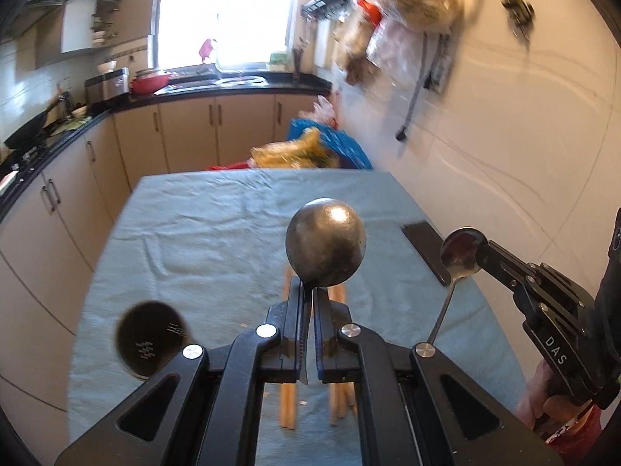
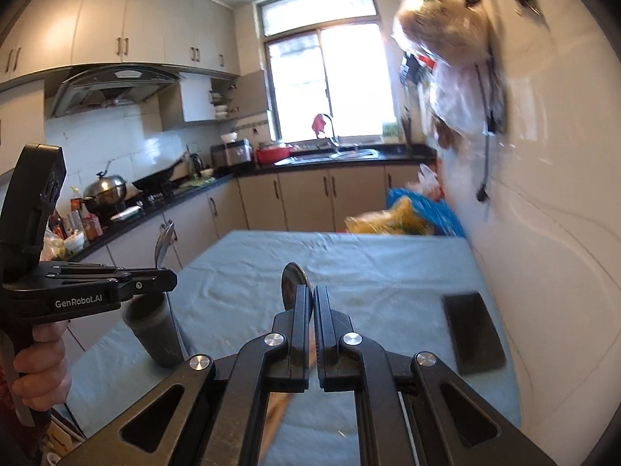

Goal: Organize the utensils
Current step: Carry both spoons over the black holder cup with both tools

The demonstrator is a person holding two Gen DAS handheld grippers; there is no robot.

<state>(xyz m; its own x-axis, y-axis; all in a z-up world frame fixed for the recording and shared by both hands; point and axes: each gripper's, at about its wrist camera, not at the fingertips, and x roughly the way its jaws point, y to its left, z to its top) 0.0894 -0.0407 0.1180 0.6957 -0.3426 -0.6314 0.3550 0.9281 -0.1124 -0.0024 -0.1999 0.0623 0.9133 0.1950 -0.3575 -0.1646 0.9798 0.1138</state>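
Two spoons held aloft over the table, one in each gripper.

Large spoon (image 1: pixel 325 241): neck pinched in left gripper (image 1: pixel 309 291), jaws closed on it, bowl raised above blue tablecloth (image 1: pixel 202 233). Small spoon (image 1: pixel 462 250): bowl clamped by right gripper (image 2: pixel 309 291), jaws shut on it, handle hanging down. Wooden chopsticks (image 1: pixel 289 407) lie on cloth under left gripper. Dark cup (image 1: pixel 149 339) near left edge; black phone (image 2: pixel 473 332) near wall side.

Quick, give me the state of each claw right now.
Left claw: shut on the large round-bowled steel spoon.
Right claw: shut on the smaller shiny metal spoon, gripped at its bowl.
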